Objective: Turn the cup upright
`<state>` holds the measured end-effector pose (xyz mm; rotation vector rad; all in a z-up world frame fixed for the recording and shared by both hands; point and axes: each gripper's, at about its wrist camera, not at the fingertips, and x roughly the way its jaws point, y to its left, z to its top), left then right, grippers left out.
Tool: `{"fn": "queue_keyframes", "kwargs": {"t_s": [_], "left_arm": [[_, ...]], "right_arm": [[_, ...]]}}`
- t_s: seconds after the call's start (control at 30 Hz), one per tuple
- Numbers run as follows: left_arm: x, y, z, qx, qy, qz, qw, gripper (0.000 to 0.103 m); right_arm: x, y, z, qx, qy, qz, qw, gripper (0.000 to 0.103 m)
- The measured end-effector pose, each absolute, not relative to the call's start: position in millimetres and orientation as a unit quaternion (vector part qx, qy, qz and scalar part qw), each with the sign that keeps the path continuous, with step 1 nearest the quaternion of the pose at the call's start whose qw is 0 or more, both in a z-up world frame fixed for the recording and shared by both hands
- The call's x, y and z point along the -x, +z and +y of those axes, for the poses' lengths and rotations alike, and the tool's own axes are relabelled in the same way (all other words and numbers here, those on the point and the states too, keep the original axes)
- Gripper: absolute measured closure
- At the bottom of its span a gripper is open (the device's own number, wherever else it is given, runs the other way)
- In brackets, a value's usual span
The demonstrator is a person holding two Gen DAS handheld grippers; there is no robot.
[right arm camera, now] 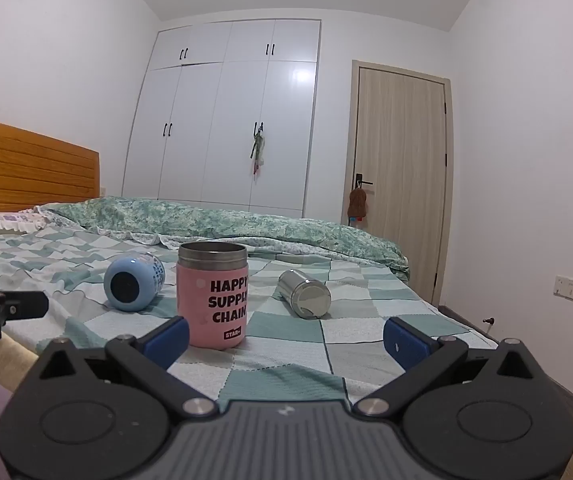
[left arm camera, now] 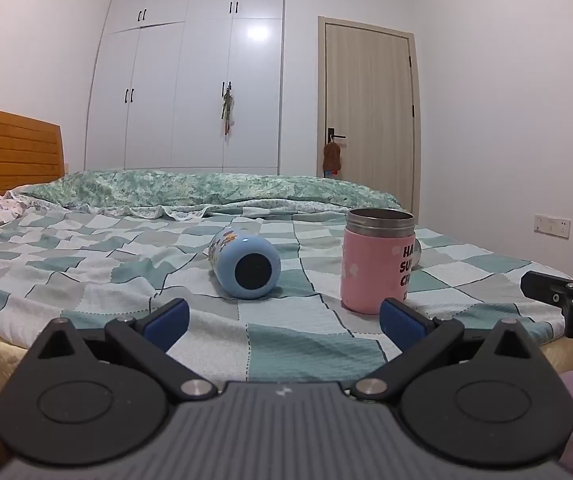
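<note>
A light blue cup (left arm camera: 245,267) lies on its side on the checked bedspread, its dark base toward me; it also shows in the right wrist view (right arm camera: 133,281). A pink cup (left arm camera: 377,259) with a steel rim stands upright beside it, seen again in the right wrist view (right arm camera: 213,294). A steel cup (right arm camera: 305,293) lies on its side further right. My left gripper (left arm camera: 284,320) is open and empty, short of the blue cup. My right gripper (right arm camera: 286,338) is open and empty, just before the pink cup.
The bed (right arm camera: 366,332) has a rolled green quilt (left arm camera: 206,188) at the far side and a wooden headboard (left arm camera: 10,152) at left. The bed's near edge is just under the grippers. A wardrobe (left arm camera: 190,80) and door (left arm camera: 368,100) stand behind.
</note>
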<state>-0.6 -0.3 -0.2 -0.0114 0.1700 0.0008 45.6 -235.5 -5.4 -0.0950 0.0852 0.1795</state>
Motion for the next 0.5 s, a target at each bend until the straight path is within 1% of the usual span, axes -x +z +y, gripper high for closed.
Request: {"fn": "queue_keyframes", "kwargs": {"t_s": [0.5], "left_arm": [[0.4,-0.1,-0.3,0.004,0.002,0.084,0.996,0.000]], "right_arm": [[-45.6,-5.6,-235.1,0.048,0.089,0.040,0.994,0.000]]}}
